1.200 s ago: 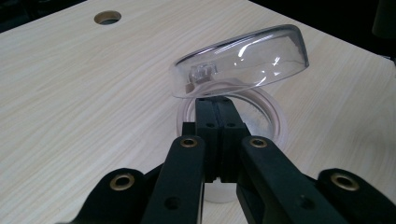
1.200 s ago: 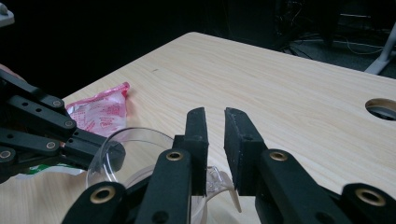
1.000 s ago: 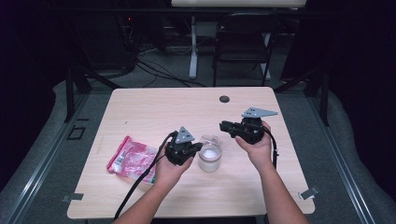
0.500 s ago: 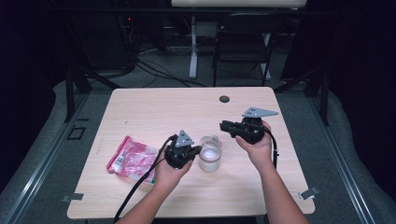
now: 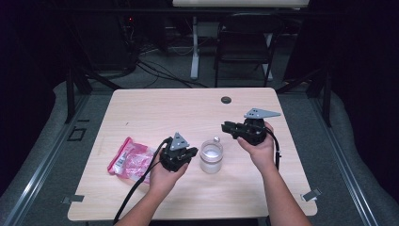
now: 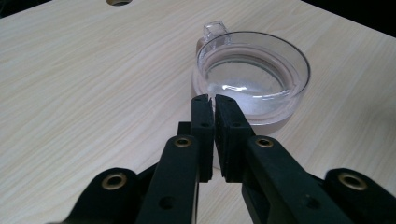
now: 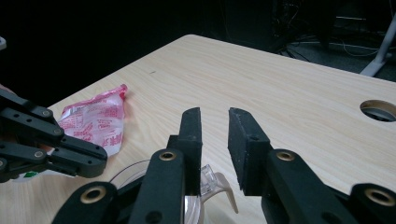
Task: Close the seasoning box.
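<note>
I am holding a gripper in each hand over the light wooden desk [image 5: 141,113], and a clear plastic cup [image 5: 211,157] is standing upright on it between them. In the high view my left gripper [image 5: 190,153] is sitting just left of the cup, while my right gripper [image 5: 227,126] is hanging higher, to the cup's upper right, and pointing leftward.

In the left gripper view, my left fingers [image 6: 202,116] are standing almost together, with only a thin slit showing between the pads and nothing caught in it. They have just been easing apart a little. Their tips are lying in front of the cup's [image 6: 252,74] near wall; whether they are touching it I cannot tell. The cup is wide-mouthed, with a small clear tab on its far rim and something whitish at the bottom.

In the right gripper view, my right fingers [image 7: 245,140] are standing partly apart, and they have just been opening wider. They are gripping nothing: bare desk is showing through the gap, and the cup's rim and clear tab [image 7: 212,179] are sitting low behind them.

A pink and clear printed packet [image 5: 131,157] is lying flat on the desk beyond my left hand, well apart from the cup. A round dark hole [image 5: 226,100] is sitting near the desk's far edge.
</note>
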